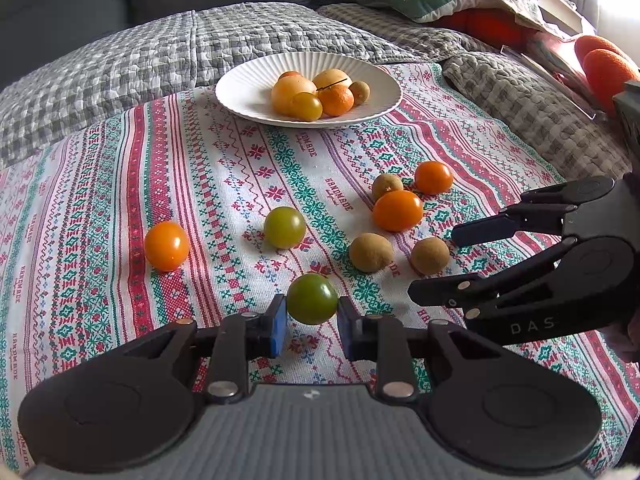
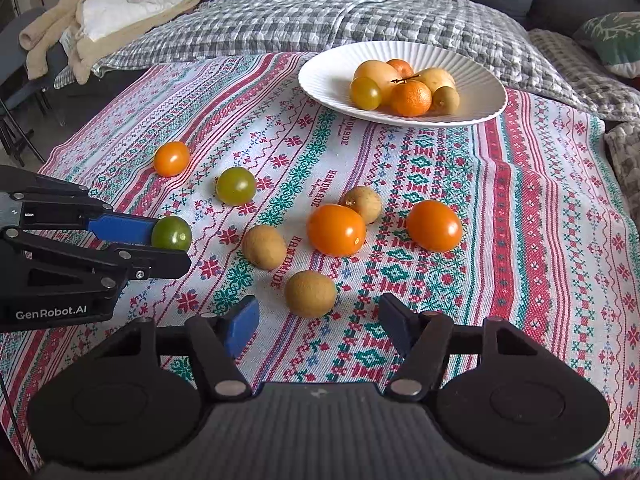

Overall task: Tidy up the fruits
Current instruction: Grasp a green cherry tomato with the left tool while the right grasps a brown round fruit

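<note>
Between the blue pads of the left gripper (image 1: 312, 326) sits a dark green tomato (image 1: 312, 298) — the jaws are narrowed around it, pads at its flanks, though whether they actually press it I cannot tell. From the right wrist view the same green tomato (image 2: 172, 233) shows at the tip of that gripper, low over the patterned cloth (image 1: 100, 184).

Left to right across the cloth: an orange tomato (image 1: 166, 245) off by itself, a yellow-green tomato (image 1: 284, 227) past the held one, then a cluster — a brown longan (image 1: 371, 252), a larger orange tomato (image 1: 397, 211) touching a second longan (image 1: 387, 186), another orange tomato (image 1: 433, 177), and a third longan (image 1: 430, 255).

That last longan (image 2: 310, 293) lies just ahead of the right gripper (image 2: 318, 322), whose jaws stand wide apart and hold nothing.

Farther back, a white ribbed plate (image 1: 240, 84) carries several yellow and orange fruits, well apart from both grippers; nothing stands between.
</note>
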The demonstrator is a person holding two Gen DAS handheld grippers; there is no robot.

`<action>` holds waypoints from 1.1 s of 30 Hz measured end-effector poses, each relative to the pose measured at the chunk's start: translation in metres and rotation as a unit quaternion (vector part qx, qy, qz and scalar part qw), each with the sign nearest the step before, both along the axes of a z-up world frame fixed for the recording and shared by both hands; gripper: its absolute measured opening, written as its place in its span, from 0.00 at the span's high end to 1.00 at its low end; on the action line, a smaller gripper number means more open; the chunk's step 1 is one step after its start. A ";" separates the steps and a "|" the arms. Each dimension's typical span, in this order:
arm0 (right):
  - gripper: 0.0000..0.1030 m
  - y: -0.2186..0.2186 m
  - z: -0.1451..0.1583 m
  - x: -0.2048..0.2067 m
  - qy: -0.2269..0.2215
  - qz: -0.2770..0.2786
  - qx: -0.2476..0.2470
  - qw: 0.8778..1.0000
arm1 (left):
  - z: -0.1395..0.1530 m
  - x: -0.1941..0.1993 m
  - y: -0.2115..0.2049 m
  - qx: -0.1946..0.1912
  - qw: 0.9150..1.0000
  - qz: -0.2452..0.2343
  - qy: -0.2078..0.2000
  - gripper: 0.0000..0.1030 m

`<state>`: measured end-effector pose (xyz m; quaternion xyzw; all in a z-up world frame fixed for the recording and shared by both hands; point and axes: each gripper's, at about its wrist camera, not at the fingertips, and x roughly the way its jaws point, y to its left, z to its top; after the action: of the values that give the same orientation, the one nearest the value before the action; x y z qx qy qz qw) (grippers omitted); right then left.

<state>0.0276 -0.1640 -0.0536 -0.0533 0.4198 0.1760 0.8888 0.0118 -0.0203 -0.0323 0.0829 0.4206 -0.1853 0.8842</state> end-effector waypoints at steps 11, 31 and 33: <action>0.77 -0.002 0.003 -0.005 -0.004 0.024 0.005 1.000 | 0.000 -0.003 -0.004 0.002 1.000 -0.003 0.000 0.87; 0.77 -0.010 0.021 -0.009 -0.036 0.002 0.031 0.999 | 0.003 -0.004 -0.004 -0.006 1.000 -0.002 -0.003 0.87; 0.77 -0.011 0.023 -0.009 -0.040 -0.001 0.035 0.999 | 0.003 -0.004 -0.005 -0.007 1.000 -0.003 -0.004 0.87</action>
<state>0.0183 -0.1751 -0.0303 -0.0283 0.3774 0.1873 0.9065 0.0080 -0.0249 -0.0291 0.0785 0.4157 -0.1901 0.8859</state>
